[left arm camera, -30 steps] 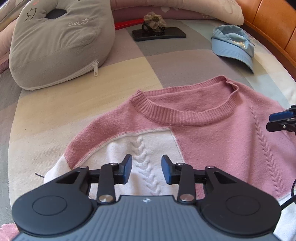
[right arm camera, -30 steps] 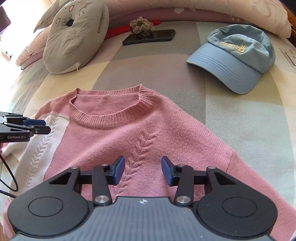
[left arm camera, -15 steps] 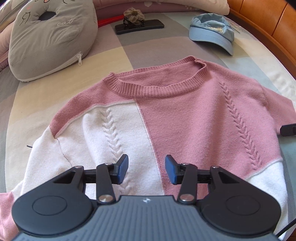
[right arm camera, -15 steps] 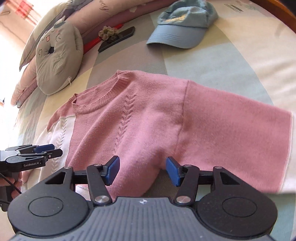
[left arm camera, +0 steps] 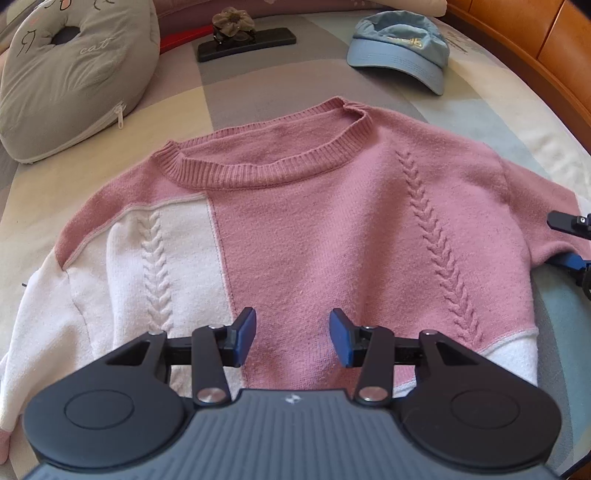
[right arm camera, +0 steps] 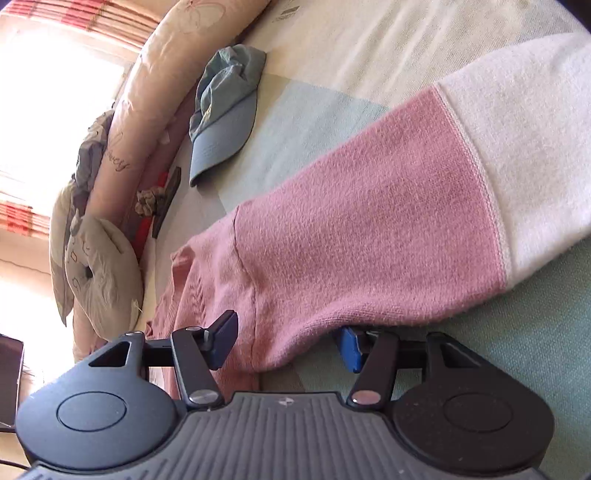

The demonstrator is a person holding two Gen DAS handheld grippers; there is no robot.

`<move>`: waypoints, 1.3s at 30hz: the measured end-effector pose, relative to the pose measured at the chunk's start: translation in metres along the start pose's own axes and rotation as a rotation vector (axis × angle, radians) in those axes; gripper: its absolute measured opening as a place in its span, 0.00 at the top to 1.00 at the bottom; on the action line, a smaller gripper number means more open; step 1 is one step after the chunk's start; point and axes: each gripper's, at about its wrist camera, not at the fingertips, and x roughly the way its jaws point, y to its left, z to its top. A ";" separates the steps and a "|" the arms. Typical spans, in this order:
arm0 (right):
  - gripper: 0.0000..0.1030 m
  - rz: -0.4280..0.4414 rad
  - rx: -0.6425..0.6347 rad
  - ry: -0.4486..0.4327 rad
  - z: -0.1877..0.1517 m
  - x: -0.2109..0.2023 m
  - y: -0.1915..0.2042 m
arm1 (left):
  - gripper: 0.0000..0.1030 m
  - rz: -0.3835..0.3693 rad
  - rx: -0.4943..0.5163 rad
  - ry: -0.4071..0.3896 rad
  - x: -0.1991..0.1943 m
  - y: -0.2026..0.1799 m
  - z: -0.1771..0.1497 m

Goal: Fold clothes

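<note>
While the pink and white sweater [left arm camera: 314,236] lies spread face up on the bed [left arm camera: 177,99], with its collar pointing toward the pillows, I judge that the first fold is being prepared and not yet made: no part of the sweater is turned over the body so far.

On the bed I count one sweater, with two sleeves. One grey cat cushion [left arm camera: 70,70] lies at the far left, and one long pillow [right arm camera: 162,85] runs along the head of the bed. One blue cap [left arm camera: 399,48] rests well apart from the sweater, beyond its right shoulder. One black phone [left arm camera: 247,42] lies near the cushion, with one small flower-like hair clip [left arm camera: 231,18] on top of it.

The left gripper [left arm camera: 291,338] hangs over the lower front of the sweater with its jaws spread, and nothing is between them. The right gripper [right arm camera: 286,341] is turned on its side at the right sleeve [right arm camera: 369,229]; its jaws are spread, one above the lower edge of the sleeve near the armpit and one under it, but the pads do not press the cloth yet.

The next move, I think, calls for the right jaws to close on this sleeve edge, then to lift it and carry it across the chest. The left gripper could hold the body flat, so the knit does not drag.
</note>
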 end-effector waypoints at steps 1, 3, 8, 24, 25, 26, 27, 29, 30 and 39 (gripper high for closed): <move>0.39 0.014 0.011 -0.015 0.002 0.004 -0.001 | 0.57 -0.001 0.003 -0.002 0.000 -0.001 0.002; 0.39 0.022 0.011 -0.027 0.004 0.008 -0.001 | 0.57 -0.011 -0.001 -0.007 0.001 -0.003 0.005; 0.61 0.004 -0.021 -0.033 0.009 0.016 0.002 | 0.57 -0.021 -0.005 0.002 0.007 -0.010 0.007; 0.89 -0.200 -0.170 -0.057 0.081 0.005 0.010 | 0.57 -0.038 0.000 0.003 -0.001 -0.004 0.002; 0.89 -0.206 -0.174 -0.040 0.083 0.008 0.009 | 0.57 -0.038 0.001 0.003 -0.001 -0.003 0.001; 0.88 -0.210 -0.179 -0.022 0.083 0.010 0.009 | 0.57 -0.037 0.002 0.003 -0.001 -0.002 -0.001; 0.88 -0.213 -0.187 -0.001 0.081 0.010 0.010 | 0.57 -0.036 0.001 0.004 -0.001 -0.001 -0.002; 0.83 -0.213 -0.184 0.020 0.074 0.006 0.011 | 0.57 -0.033 -0.004 0.007 -0.001 0.002 -0.005; 0.81 -0.212 -0.172 0.028 0.069 0.003 0.010 | 0.57 -0.031 -0.007 0.009 -0.001 0.004 -0.006; 0.58 -0.261 -0.080 0.060 0.035 -0.042 0.001 | 0.57 -0.023 -0.023 0.021 -0.004 0.019 -0.008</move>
